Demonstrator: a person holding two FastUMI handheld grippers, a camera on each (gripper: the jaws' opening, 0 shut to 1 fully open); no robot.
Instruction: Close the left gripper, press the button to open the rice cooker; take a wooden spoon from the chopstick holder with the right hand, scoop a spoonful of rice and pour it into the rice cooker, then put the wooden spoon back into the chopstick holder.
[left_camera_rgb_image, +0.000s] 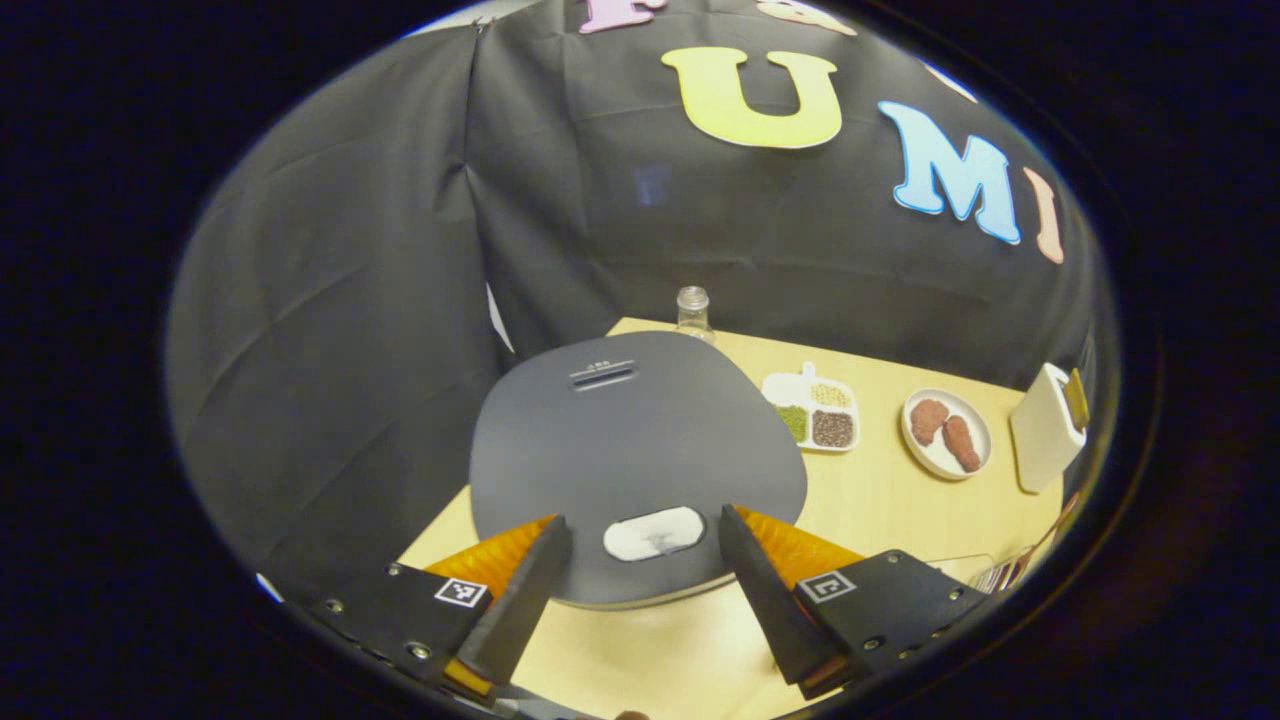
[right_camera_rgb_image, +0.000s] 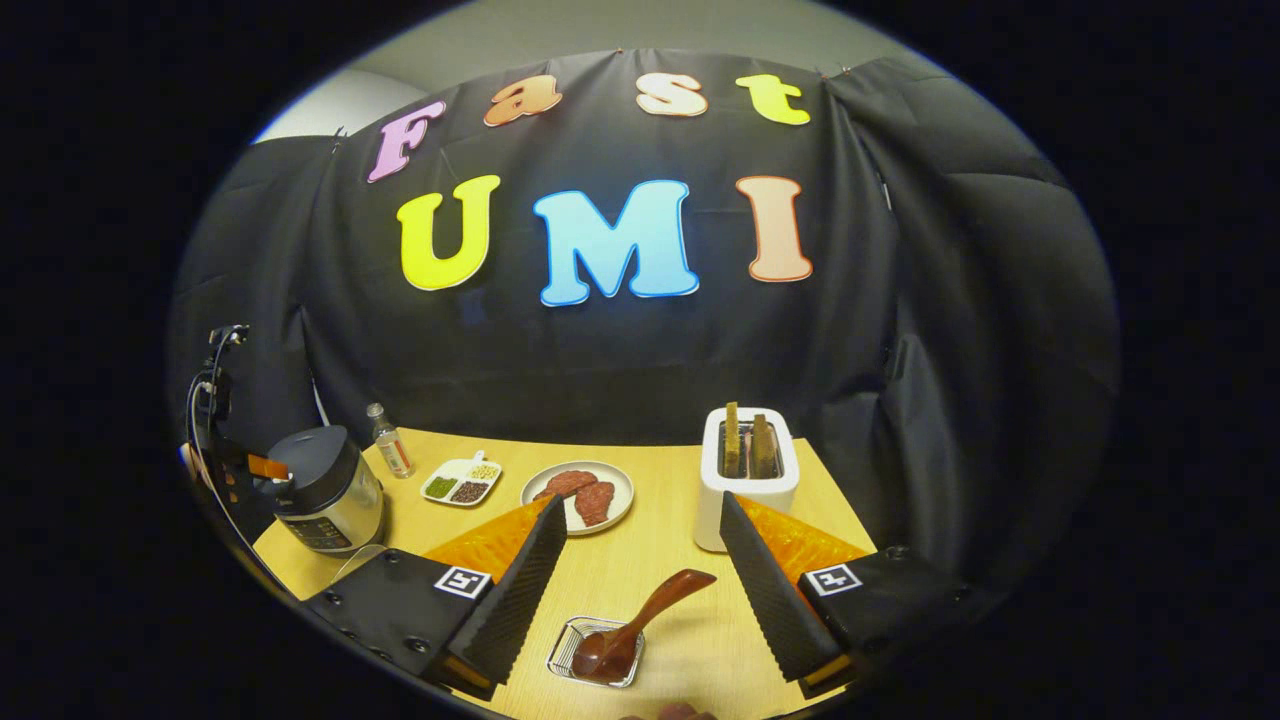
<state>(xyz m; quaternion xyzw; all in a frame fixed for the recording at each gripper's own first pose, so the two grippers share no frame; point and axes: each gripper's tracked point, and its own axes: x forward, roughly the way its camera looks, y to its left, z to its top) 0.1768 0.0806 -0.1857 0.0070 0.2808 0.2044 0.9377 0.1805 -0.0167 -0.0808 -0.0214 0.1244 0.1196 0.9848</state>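
Note:
The rice cooker sits right under my left gripper, its dark grey lid down. The white lid button lies between the spread fingers; the gripper is open and touches nothing. In the right gripper view the cooker stands at the table's far left, with the left gripper over its top. My right gripper is open above the table. Below it the wooden spoon lies tilted, its bowl resting in a small wire holder.
A sectioned dish of grains, a plate with meat pieces and a white toaster holding two slices stand across the wooden table. A small bottle is behind the cooker. The black cloth wall closes off the back and sides.

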